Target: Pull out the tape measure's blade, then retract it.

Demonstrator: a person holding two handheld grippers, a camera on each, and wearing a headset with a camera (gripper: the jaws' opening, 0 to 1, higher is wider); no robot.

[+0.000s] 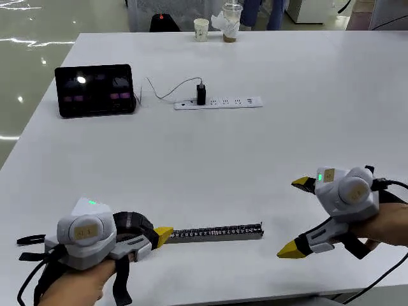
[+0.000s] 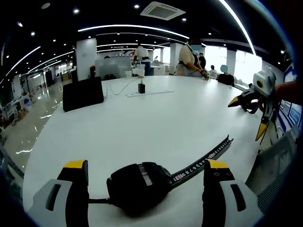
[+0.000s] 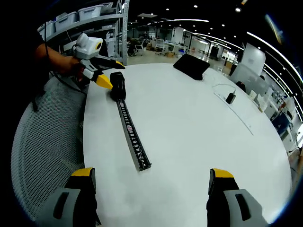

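Observation:
A black tape measure case [image 1: 131, 224] lies on the white table [image 1: 255, 146] near its front edge, between the jaws of my left gripper [image 1: 150, 233]. In the left gripper view the case [image 2: 139, 184] has a gap to each yellow-tipped jaw, so the left gripper [image 2: 147, 163] stands open around it. The dark blade [image 1: 217, 233] is drawn out flat to the right, ending in a hook. My right gripper [image 1: 296, 217] hovers open just right of that hook, nothing between its fingers. In the right gripper view the blade [image 3: 132, 137] runs away from the right gripper [image 3: 152, 172] towards the case [image 3: 117, 85].
A dark tablet [image 1: 95, 89] stands at the back left. A white power strip [image 1: 220, 102] with a black charger and cable lies beside it. Paper and plastic cups [image 1: 201, 29] sit at the far edge. The table's front edge runs close under both grippers.

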